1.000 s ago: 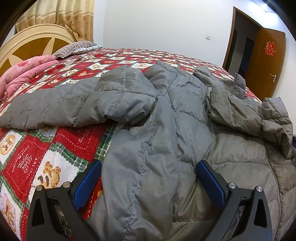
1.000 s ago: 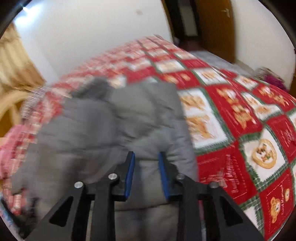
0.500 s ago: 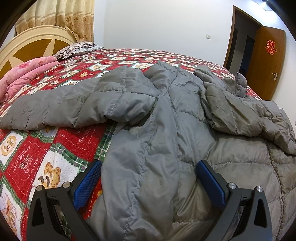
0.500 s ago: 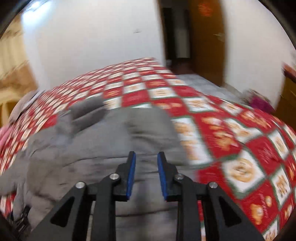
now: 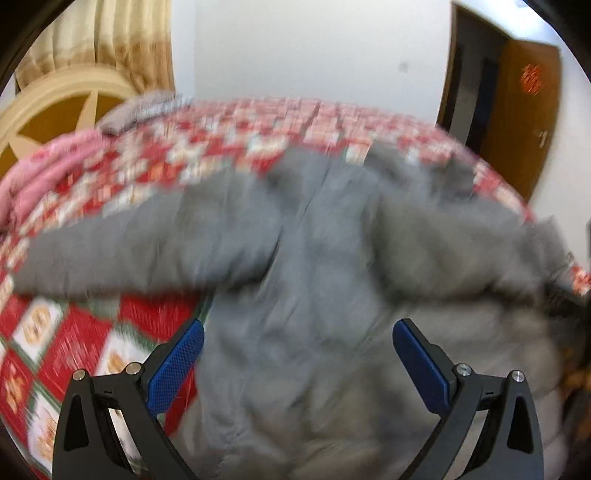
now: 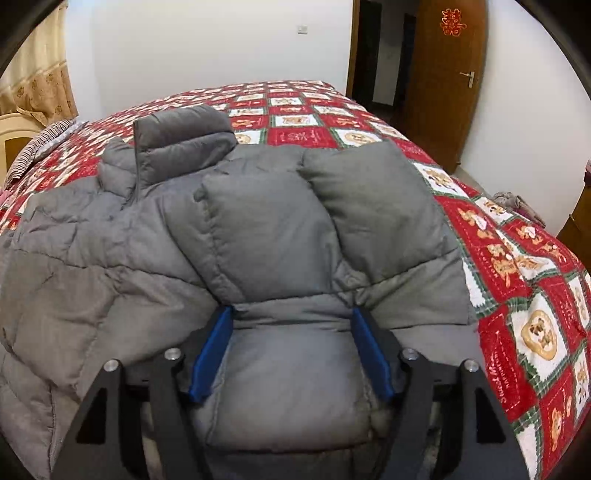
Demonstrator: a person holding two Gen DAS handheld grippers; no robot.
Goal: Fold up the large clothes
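Folding the grey jacket (image 6: 258, 229) well meant the wide-open right gripper (image 6: 291, 350) and equally wide left gripper (image 5: 297, 365) smoothing the sleeve flat.

Bedroom – white walls (image 6: 207, 48), light switch (image 6: 303, 28) high on the far one. Bed covered by a red patchwork bedspread (image 6: 517, 266) with bear squares. Cream and brown headboard (image 5: 55, 114), beige patterned curtain (image 5: 110, 40) behind it. Brown wooden door (image 6: 443, 74) – red paper ornament (image 6: 453, 22), metal handle (image 6: 468, 76) – beside a dark doorway (image 6: 373, 51).
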